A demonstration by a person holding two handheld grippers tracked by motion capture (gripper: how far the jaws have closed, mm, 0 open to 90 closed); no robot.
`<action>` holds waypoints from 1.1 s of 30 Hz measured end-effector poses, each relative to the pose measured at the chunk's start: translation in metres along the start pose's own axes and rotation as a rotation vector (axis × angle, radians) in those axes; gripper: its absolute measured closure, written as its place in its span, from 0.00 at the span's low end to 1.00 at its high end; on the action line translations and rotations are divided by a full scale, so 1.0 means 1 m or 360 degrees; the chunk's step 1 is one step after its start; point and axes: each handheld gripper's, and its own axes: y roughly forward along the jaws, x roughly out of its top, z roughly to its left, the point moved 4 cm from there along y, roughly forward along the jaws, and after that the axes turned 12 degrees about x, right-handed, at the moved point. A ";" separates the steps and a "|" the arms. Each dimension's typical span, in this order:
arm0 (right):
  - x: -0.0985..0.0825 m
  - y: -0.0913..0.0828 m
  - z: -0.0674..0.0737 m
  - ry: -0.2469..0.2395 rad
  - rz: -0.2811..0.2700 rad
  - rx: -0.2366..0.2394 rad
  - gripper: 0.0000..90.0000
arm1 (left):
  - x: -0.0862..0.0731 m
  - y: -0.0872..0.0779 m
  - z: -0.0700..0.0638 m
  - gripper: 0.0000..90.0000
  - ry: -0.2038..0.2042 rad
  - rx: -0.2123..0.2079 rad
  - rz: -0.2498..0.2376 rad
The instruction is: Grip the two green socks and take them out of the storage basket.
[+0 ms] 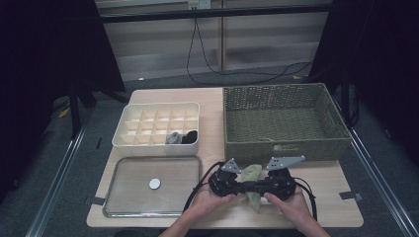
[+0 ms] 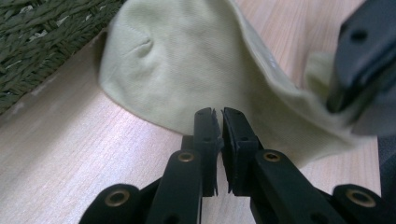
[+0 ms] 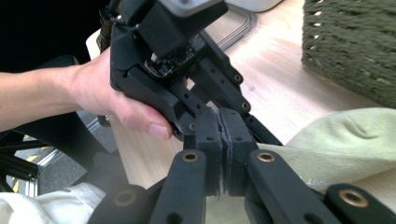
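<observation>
So both hand-held grippers meet nose to nose at the front of the table [image 1: 316,207], right over a pale green sock [image 1: 251,174] that lies just in front of the woven basket [image 1: 284,144]. The left hand-held gripper [image 1: 236,186] has its jaws nearly together with a thin sliver of a gap; from its own view the pads sit at the near edge of the sock [image 2: 187,65], and I can't tell if any cloth is actually pinched. The right hand-held gripper [image 1: 261,186] is pressed fully together, pads flush against each other in its own view, and the sock [image 3: 355,140] runs off beside and under it, so same story: can't say whether it has fabric in there.

The sock is rumpled flat on the wood, toe end towards the basket, the other end hanging towards the front edge of the table.

Further left there's a metal tray [image 1: 118,210] with a small white disc [image 1: 154,183] on it, and behind that a white divided box [image 1: 148,144] with a grey and a black rolled thing in two of its front compartments
</observation>
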 end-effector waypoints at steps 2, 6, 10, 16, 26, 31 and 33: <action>-0.001 0.003 0.001 -0.0007 0.0011 0.0008 0.98 | 0.000 -0.001 0.001 0.94 -0.0002 -0.0006 0.0004; -0.008 0.011 0.003 -0.0014 0.0070 0.0020 0.98 | -0.001 -0.004 0.005 0.94 -0.0023 0.0023 -0.0008; -0.014 0.015 0.002 -0.0017 0.0118 0.0016 0.97 | -0.002 -0.006 0.009 0.94 -0.0041 0.0022 -0.0022; -0.024 0.020 -0.003 0.0008 0.0185 -0.0004 0.97 | -0.003 -0.007 0.011 0.94 -0.0026 0.0036 -0.0011; -0.036 0.031 -0.007 0.0047 0.0271 0.0003 0.97 | 0.007 -0.010 0.005 0.92 -0.0010 -0.0032 -0.0068; -0.037 0.031 -0.007 0.0043 0.0279 0.0008 0.96 | 0.009 0.002 0.000 0.92 0.0044 -0.0074 -0.0016; -0.038 0.030 -0.005 0.0039 0.0285 0.0013 0.96 | 0.006 0.004 -0.001 0.93 0.0056 -0.0079 0.0028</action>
